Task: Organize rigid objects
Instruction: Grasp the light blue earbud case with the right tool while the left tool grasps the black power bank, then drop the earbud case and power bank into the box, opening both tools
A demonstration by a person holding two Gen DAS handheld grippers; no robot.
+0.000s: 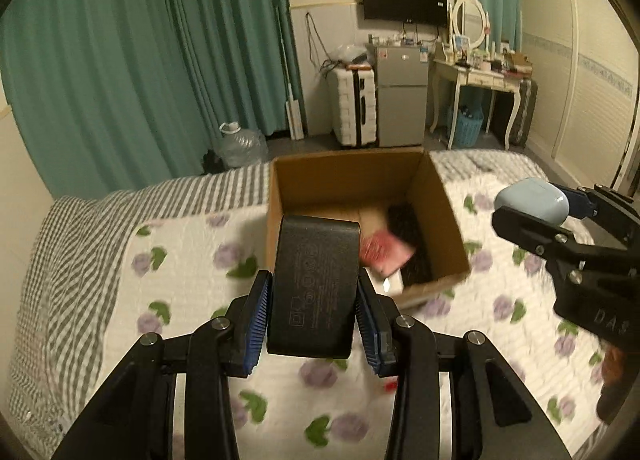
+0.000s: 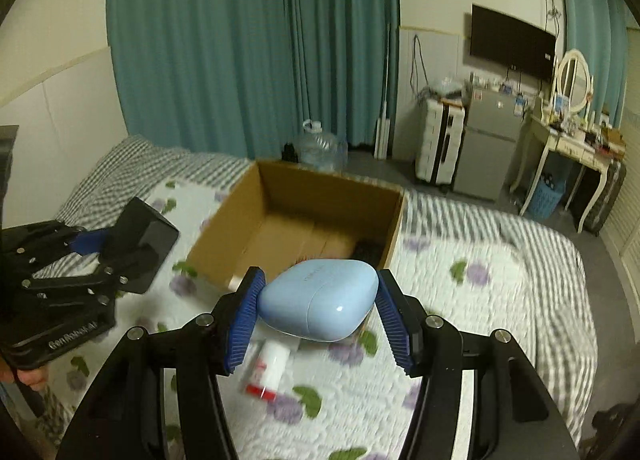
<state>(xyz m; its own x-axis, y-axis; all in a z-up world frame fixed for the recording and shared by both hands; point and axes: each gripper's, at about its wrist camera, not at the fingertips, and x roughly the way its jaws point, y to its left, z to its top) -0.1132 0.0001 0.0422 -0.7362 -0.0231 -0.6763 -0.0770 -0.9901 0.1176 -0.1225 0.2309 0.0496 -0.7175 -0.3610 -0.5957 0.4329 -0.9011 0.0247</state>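
Note:
My left gripper [image 1: 314, 292] is shut on a black power adapter [image 1: 314, 284] and holds it above the bed, just in front of the open cardboard box [image 1: 440, 196]. The box holds a pink packet [image 1: 386, 252] and a black object [image 1: 408, 224]. My right gripper [image 2: 318, 300] is shut on a light blue case [image 2: 320, 300] above the quilt, near the box's [image 2: 396, 220] front right corner. The right gripper with the case [image 1: 532, 200] shows at the right of the left wrist view. The left gripper with the adapter [image 2: 140, 244] shows at the left of the right wrist view.
A white and red tube [image 2: 270, 368] lies on the flowered quilt [image 2: 460, 320] under the right gripper. A small red item [image 1: 390, 384] lies on the quilt. Beyond the bed stand a water jug [image 1: 242, 144], a suitcase [image 1: 354, 104], a small fridge [image 1: 402, 96] and a dressing table [image 1: 476, 76].

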